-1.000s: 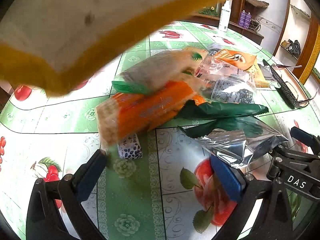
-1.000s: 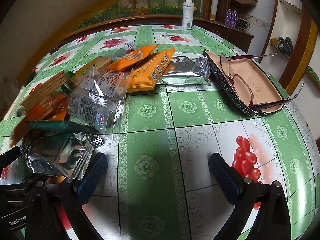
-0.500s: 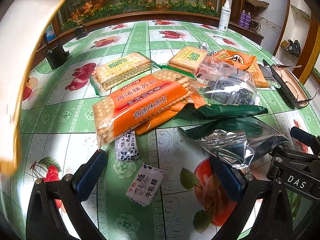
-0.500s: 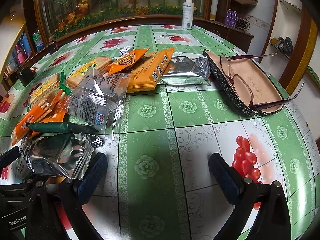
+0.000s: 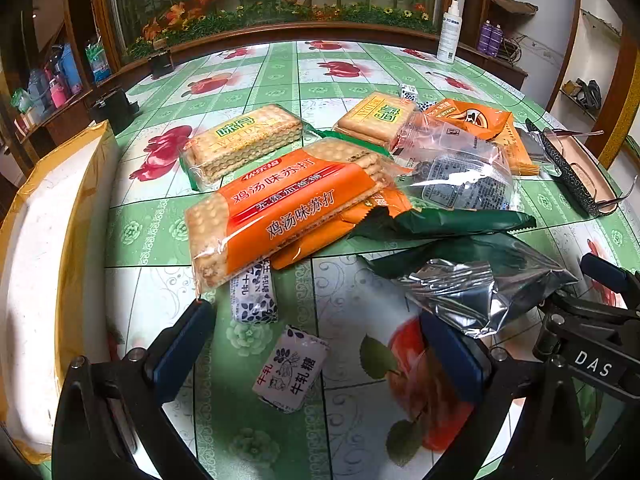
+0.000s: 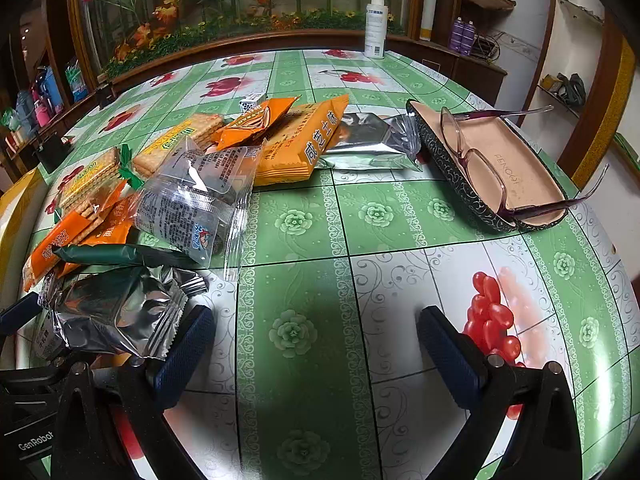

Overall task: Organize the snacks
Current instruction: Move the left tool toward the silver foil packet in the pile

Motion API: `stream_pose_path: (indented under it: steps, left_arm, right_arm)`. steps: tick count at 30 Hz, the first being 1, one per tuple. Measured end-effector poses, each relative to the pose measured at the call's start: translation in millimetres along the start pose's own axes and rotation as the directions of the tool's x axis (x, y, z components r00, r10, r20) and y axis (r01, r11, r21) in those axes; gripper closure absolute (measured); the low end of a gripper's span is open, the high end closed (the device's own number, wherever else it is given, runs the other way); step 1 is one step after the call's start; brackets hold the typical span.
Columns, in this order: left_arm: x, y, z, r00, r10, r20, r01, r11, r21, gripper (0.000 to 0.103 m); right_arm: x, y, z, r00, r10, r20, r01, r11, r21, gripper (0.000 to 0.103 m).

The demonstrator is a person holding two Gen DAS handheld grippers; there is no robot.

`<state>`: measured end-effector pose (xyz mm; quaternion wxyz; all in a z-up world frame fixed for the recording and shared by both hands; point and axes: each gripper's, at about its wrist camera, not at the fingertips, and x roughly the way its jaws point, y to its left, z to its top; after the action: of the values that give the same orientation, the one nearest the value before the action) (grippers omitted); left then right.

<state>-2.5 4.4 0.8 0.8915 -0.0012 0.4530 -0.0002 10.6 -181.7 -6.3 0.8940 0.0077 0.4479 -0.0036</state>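
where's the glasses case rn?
The open glasses case lies far right on the table in the right wrist view, purple glasses inside, beside the silver snack packet.

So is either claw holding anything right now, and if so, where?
Nothing is held. The left claw and right claw are both open above the table, with no snack between them.

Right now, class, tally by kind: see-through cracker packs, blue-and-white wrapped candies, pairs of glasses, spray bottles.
See-through cracker packs: 3
Blue-and-white wrapped candies: 3
Pairs of glasses: 1
Spray bottles: 1
Total: 8
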Motion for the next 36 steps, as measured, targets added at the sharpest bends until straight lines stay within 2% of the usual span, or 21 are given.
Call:
stream_pose_path:
  steps: [29, 36]
  left_arm:
    - [-1.9, -1.7, -2.8, 1.000, 0.021, 0.000, -0.020, 0.999, -0.025, 0.000]
    - [-5.3, -4.0, -5.2, 0.999, -0.042, -0.014, 0.042, 0.998, 0.048, 0.000]
  right_arm:
    - [0.7, 1.0, 0.6, 1.000, -0.011, -0.001, 0.011, 1.000, 0.016, 0.001]
    - [-0.5, -0.1, -0.1, 1.000, 0.008, 0.001, -0.008, 1.000, 0.000, 0.001]
